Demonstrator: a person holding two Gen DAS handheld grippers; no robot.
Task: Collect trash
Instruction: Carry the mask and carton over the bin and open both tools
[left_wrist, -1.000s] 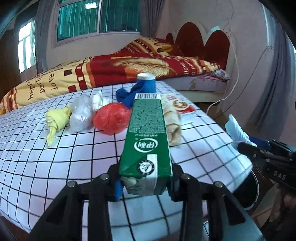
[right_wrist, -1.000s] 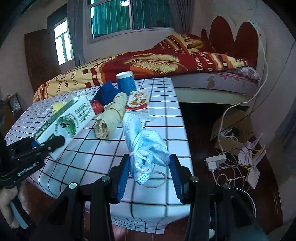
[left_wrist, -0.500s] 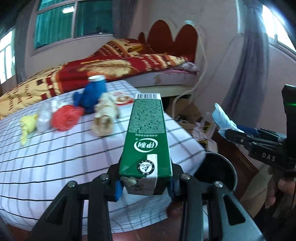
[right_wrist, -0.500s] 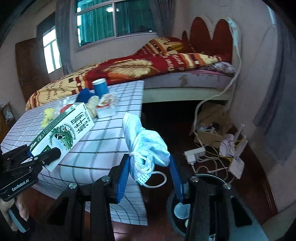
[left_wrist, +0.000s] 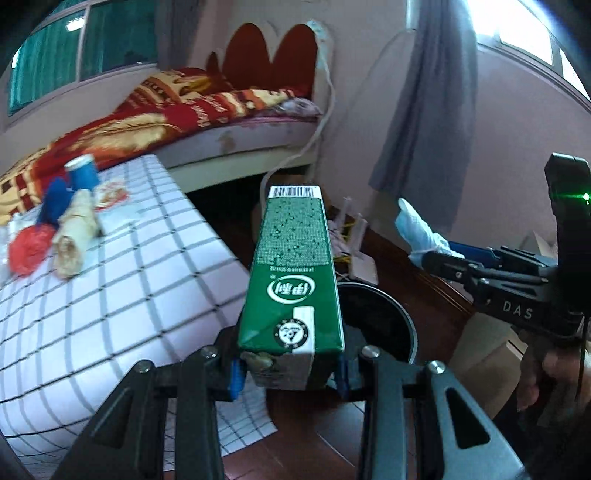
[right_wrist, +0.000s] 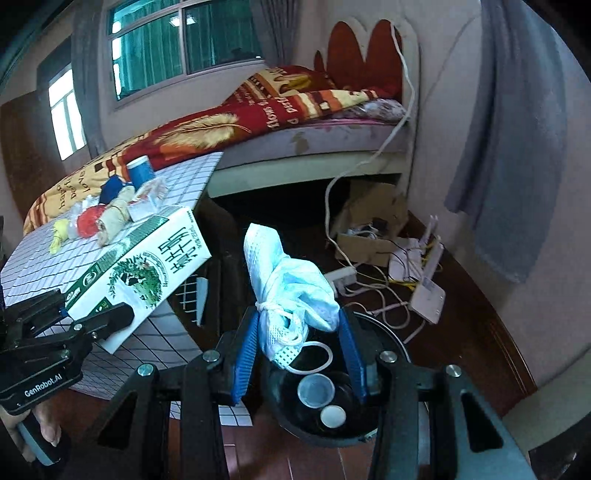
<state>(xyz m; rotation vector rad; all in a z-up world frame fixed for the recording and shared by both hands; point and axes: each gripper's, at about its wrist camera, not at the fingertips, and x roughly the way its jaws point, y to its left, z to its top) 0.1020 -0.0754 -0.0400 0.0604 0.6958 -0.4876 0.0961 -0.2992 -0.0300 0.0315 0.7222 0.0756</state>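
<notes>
The left gripper (left_wrist: 291, 369) is pinching the green milk carton (left_wrist: 293, 273) at its base; the right gripper (right_wrist: 301, 354) is clamping a knotted pale-blue face mask (right_wrist: 291, 291). Both are swinging off the checked worktop (left_wrist: 122, 280), which filled the view a second ago, and are now arriving over the black bin (right_wrist: 332, 417) on the floor. Judgement: release comes next. Remaining trash (left_wrist: 70, 229) is waiting on the worktop.

Both grippers tilt downward side by side. The left gripper (left_wrist: 290, 369) is clamped on a green carton (left_wrist: 295, 273); the right gripper (right_wrist: 301, 354) pinches a knotted pale-blue bundle (right_wrist: 291, 291).
</notes>
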